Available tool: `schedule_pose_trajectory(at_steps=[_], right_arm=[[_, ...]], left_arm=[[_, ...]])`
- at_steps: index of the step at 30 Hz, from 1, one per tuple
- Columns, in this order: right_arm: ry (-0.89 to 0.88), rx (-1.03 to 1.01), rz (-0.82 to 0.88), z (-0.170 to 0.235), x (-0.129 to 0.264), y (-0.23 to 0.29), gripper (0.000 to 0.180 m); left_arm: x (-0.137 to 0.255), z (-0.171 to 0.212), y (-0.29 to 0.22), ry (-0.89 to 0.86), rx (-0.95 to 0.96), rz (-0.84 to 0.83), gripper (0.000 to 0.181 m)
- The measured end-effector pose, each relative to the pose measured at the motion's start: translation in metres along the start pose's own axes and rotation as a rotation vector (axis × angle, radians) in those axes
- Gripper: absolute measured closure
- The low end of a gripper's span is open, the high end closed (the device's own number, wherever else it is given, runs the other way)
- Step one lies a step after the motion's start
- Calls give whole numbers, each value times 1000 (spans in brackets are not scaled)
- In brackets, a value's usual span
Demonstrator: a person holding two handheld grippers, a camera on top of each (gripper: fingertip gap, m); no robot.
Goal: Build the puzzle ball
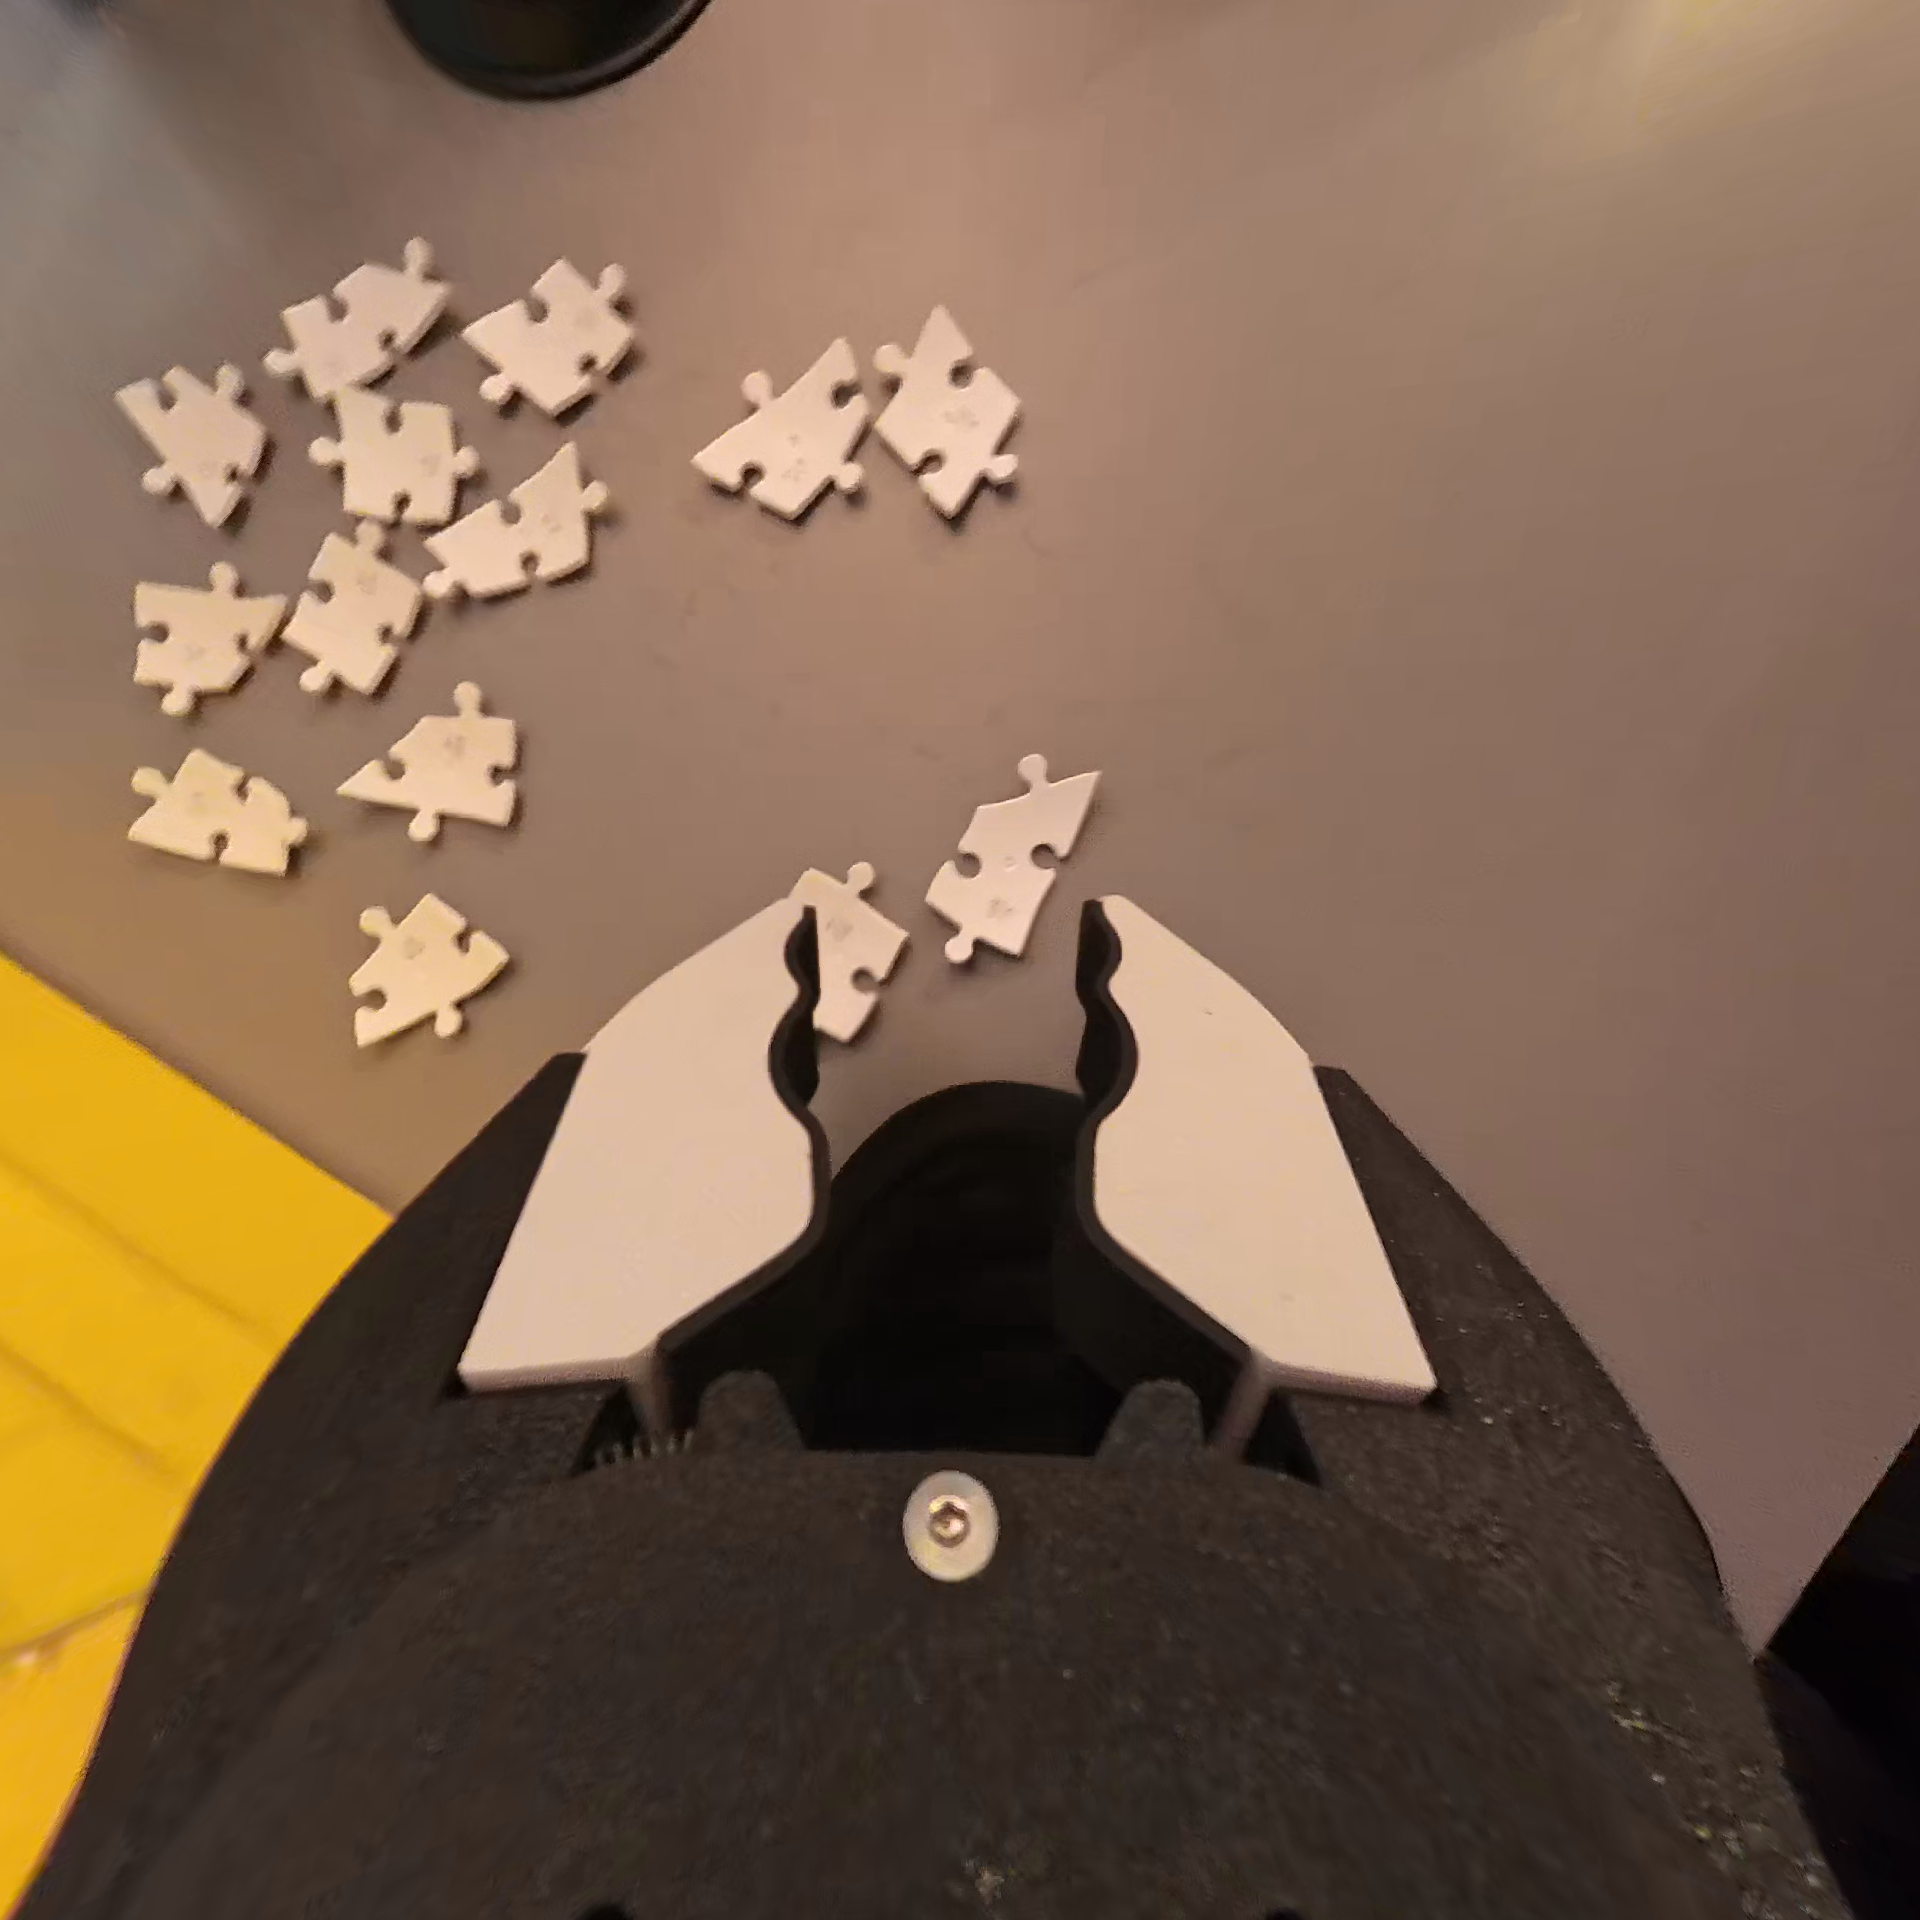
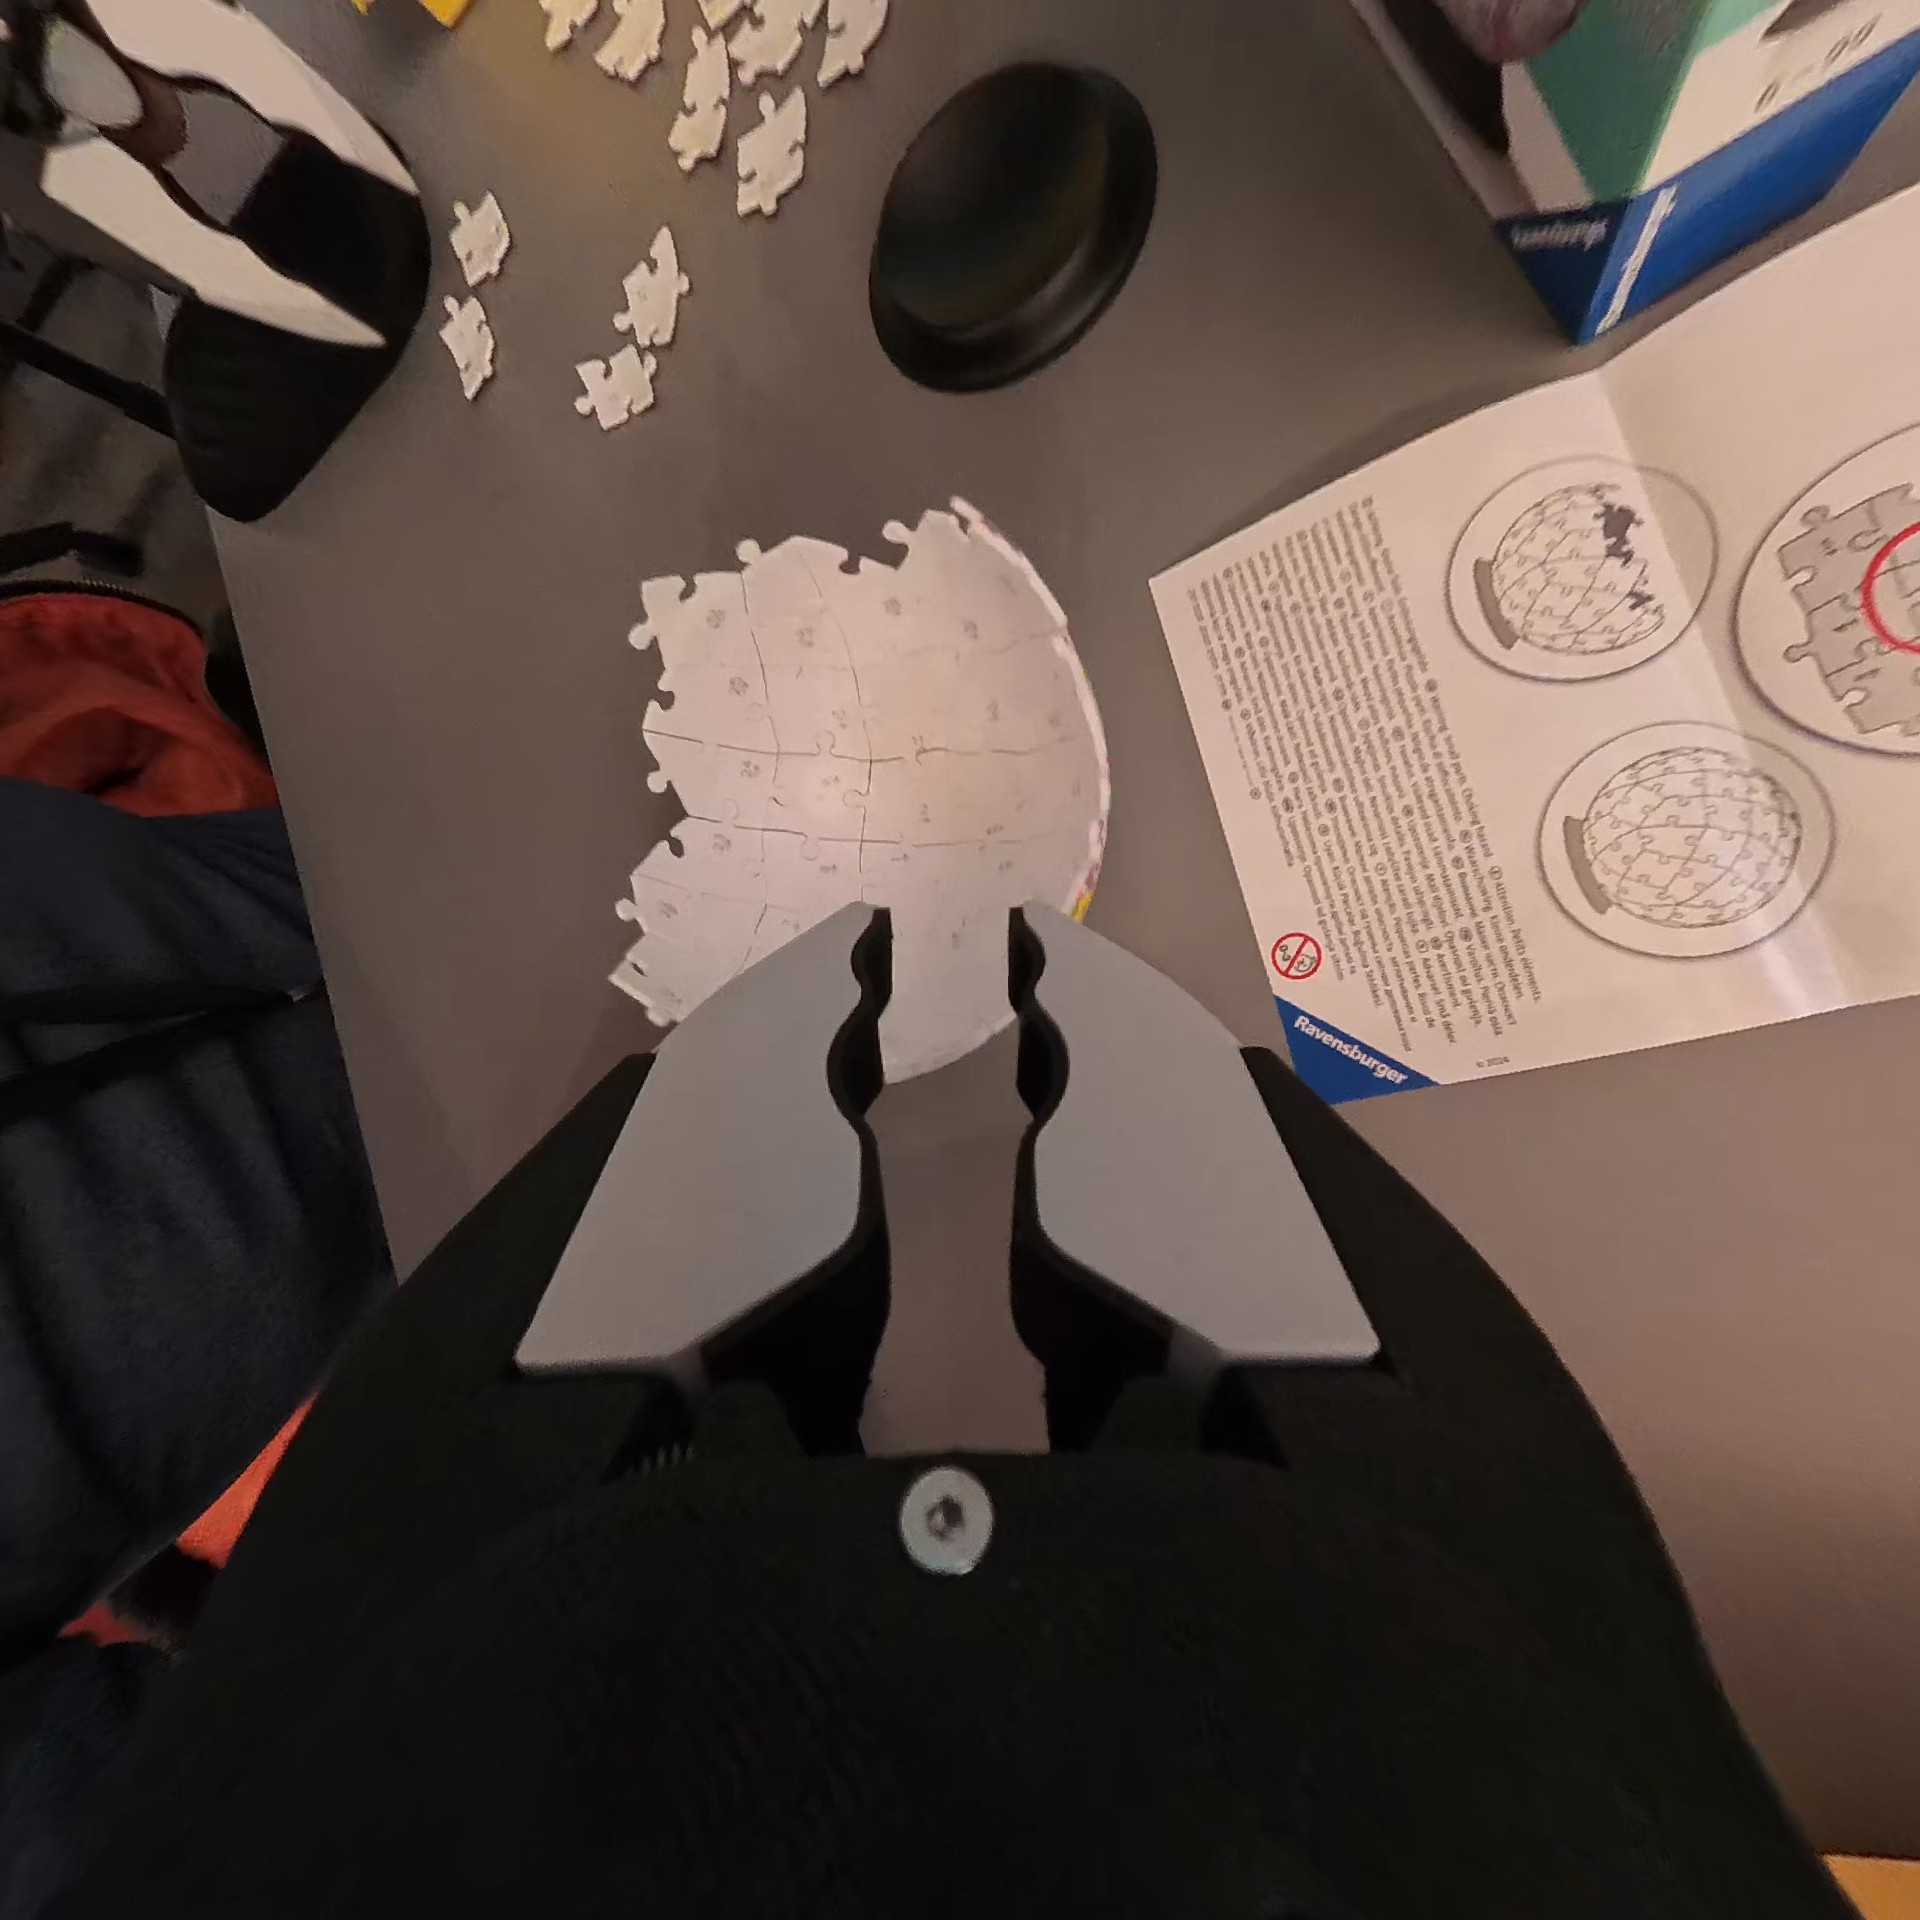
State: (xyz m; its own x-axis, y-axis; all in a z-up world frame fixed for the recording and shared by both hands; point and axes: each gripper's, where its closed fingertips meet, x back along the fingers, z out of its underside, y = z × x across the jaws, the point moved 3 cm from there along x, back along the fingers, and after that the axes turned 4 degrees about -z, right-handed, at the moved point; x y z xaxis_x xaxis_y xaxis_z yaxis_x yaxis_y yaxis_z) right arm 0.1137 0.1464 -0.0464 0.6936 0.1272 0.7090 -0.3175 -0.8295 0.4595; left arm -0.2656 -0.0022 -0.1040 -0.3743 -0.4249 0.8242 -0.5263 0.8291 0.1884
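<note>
The half-built puzzle ball (image 2: 873,748), a white curved shell with its inside facing up, lies on the grey table (image 2: 468,644). My right gripper (image 2: 951,920) hovers over the shell's near rim, jaws a narrow gap apart, holding nothing. Several loose white pieces (image 1: 364,582) lie face down on the table in the left wrist view. My left gripper (image 1: 948,920) is open and empty just above two of them: one piece (image 1: 854,951) by the left fingertip and one (image 1: 1013,857) just ahead. The left gripper also shows in the right wrist view (image 2: 208,208), far left.
A black round stand (image 2: 1013,223) sits beyond the shell and shows at the top of the left wrist view (image 1: 540,42). An instruction sheet (image 2: 1558,727) and a box (image 2: 1683,135) lie to the right. Clothing (image 2: 125,935) hangs off the table's left edge. A yellow surface (image 1: 125,1195) lies near left. My right fingertips sit around 40 centimeters from my left ones.
</note>
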Motion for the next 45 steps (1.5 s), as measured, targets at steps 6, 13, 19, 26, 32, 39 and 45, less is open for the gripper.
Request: schedule_pose_trajectory(at_steps=[6, 13, 19, 26, 32, 39, 45], right_arm=[[-37, 16, 7, -3, 8, 2, 157], [-38, 41, 22, -4, 9, 3, 157], [-41, 41, 22, -4, 10, 3, 157], [-22, 45, 26, -3, 8, 3, 157], [-8, 51, 37, -2, 8, 2, 157], [25, 44, 52, 3, 7, 0, 157], [32, 53, 52, 3, 6, 2, 157]], left_arm=[[-12, -11, -2, 31, -98, 40, 135], [-27, -53, 6, -65, -41, 79, 136], [-59, -67, 2, -51, 60, 85, 137], [-73, -67, 0, 20, 164, 13, 142], [-71, -71, 0, 45, 150, -124, 138], [-75, -71, -6, 68, 219, -118, 144], [-77, -74, -13, 56, 238, -70, 160]])
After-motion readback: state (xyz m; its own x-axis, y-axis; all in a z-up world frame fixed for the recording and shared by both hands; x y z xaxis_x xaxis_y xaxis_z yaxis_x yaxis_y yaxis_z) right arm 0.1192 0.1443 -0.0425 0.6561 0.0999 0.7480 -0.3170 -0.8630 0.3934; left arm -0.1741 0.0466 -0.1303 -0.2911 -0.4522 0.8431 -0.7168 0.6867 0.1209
